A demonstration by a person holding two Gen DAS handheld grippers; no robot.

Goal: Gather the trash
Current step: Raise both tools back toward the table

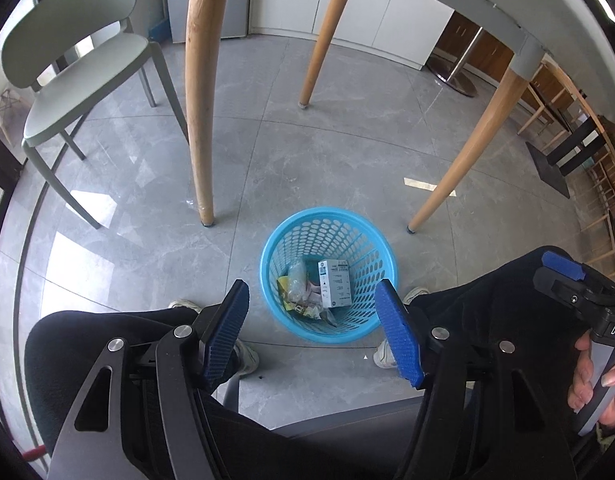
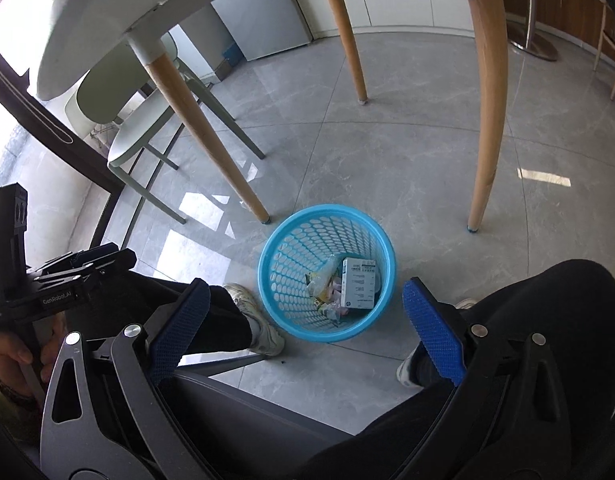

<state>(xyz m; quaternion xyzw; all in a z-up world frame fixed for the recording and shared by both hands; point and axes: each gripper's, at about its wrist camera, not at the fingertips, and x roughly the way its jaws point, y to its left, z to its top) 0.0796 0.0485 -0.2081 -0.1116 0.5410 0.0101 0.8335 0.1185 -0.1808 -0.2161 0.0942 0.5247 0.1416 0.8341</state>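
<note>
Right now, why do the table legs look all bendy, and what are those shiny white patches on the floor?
Left wrist view: the fisheye lens curves the table legs, and window light glares off the floor. Right wrist view: same bending, with bright patches on the tiles by the chair; the blue basket stays sharp.

The bin [image 1: 328,276] stands on the floor [image 1: 347,152] between my 2 feet, just before my knees [image 1: 107,332]. In it lie a box [image 1: 334,284] and wrappers [image 1: 297,294], the box to their right. Behind the bin rise 3 table legs [image 1: 201,120]; the table [image 1: 507,8] spreads above. A chair [image 1: 63,80] stands far left.
</note>
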